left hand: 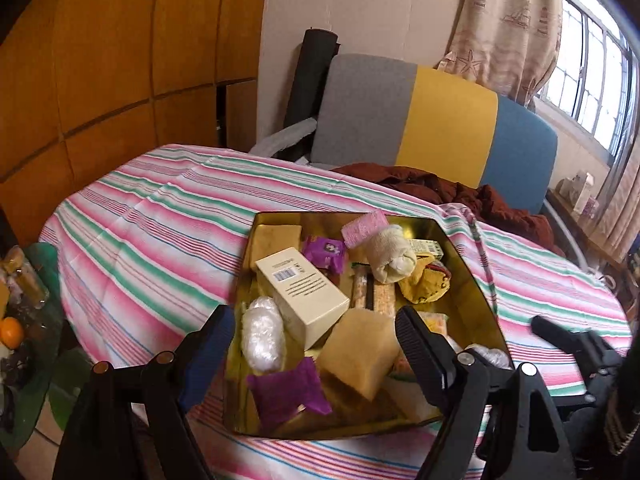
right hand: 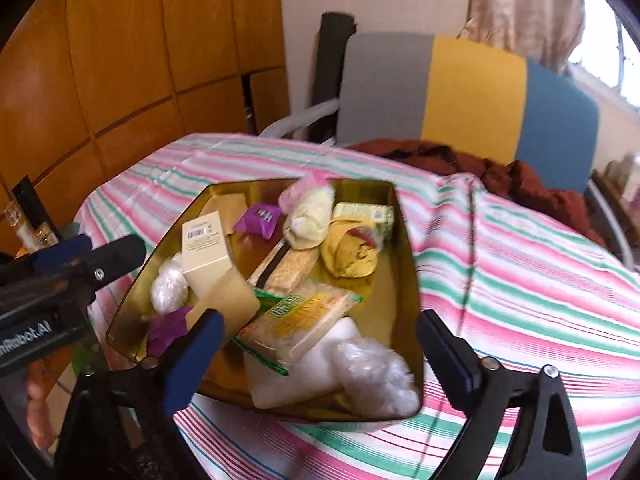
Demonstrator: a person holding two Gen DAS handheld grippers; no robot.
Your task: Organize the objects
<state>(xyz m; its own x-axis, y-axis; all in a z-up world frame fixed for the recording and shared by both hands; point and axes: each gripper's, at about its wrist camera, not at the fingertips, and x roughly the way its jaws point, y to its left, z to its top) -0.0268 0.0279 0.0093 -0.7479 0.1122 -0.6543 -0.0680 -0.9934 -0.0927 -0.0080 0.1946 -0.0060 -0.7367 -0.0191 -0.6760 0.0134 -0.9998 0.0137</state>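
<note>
Objects: heaped loose in gold tin [left hand: 476,280] on striped cloth [left hand: 160,216]; left gripper [left hand: 314,344] and right gripper [right hand: 320,354] wide, empty, hovering above; fits sorting stage or finished gather alike.

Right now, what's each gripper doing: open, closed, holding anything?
Left gripper: open, empty, above the gold tin.
Right gripper: open, empty, above the same tin.

Orange wood panels [left hand: 112,60] line the left wall, beside a cream wall [left hand: 360,4]. A grey, yellow and blue chair [left hand: 440,128] stands behind the striped tablecloth [left hand: 152,216]. Daylight enters the barred window [left hand: 592,80] past a patterned curtain [left hand: 508,20]
</note>
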